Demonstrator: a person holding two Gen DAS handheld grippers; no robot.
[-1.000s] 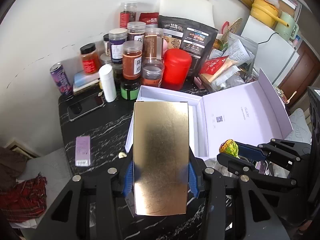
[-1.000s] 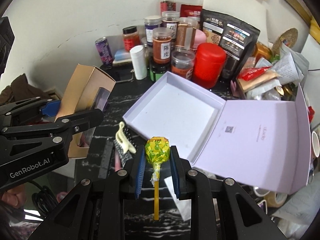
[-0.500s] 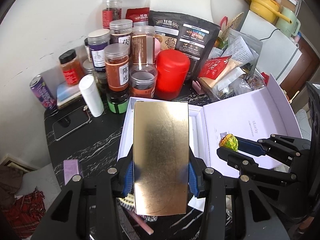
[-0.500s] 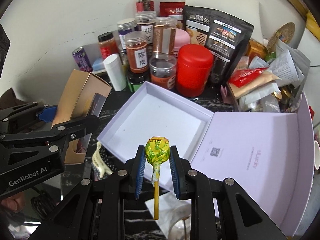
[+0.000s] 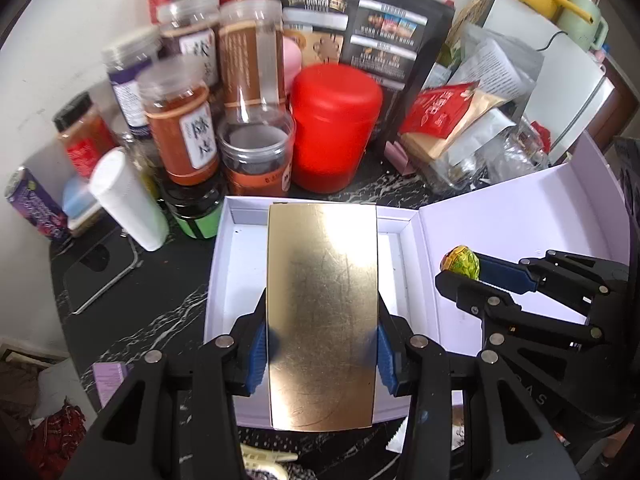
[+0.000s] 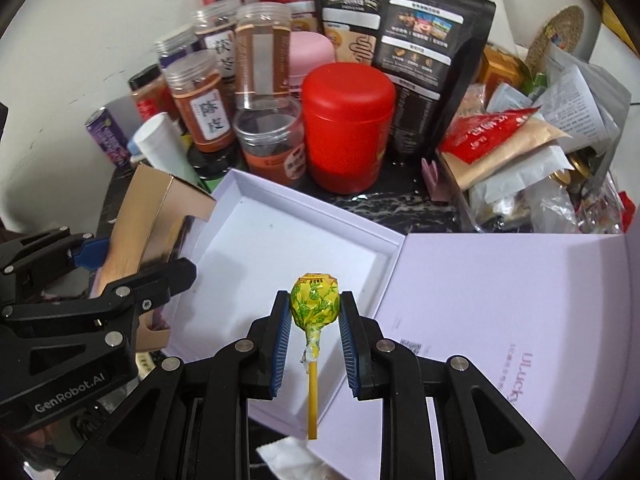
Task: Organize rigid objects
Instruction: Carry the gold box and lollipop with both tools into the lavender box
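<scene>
My left gripper (image 5: 322,332) is shut on a flat gold box (image 5: 322,300), held lengthwise over the white tray (image 5: 236,264) of an open lilac gift box. In the right wrist view the gold box (image 6: 160,216) hangs tilted above the tray's left wall (image 6: 224,200), with the left gripper (image 6: 136,260) around it. My right gripper (image 6: 315,312) is shut on a lollipop (image 6: 315,300) in a yellow-green wrapper, stick pointing back, above the tray's near right corner. The lollipop (image 5: 461,262) and right gripper (image 5: 460,270) also show at the right, over the opened lid (image 5: 500,232).
Behind the tray stand several spice jars (image 5: 180,132), a red canister (image 5: 334,128), a black pouch (image 5: 360,32) and a white bottle (image 5: 128,200). A phone (image 5: 100,264) lies left on the black marble table. Packets (image 5: 472,120) pile up at the back right.
Both grippers have moved forward and down toward the open gift box. The gold box now covers the tray's middle, and the lollipop sits over the tray's edge. Neither grip has altered.
</scene>
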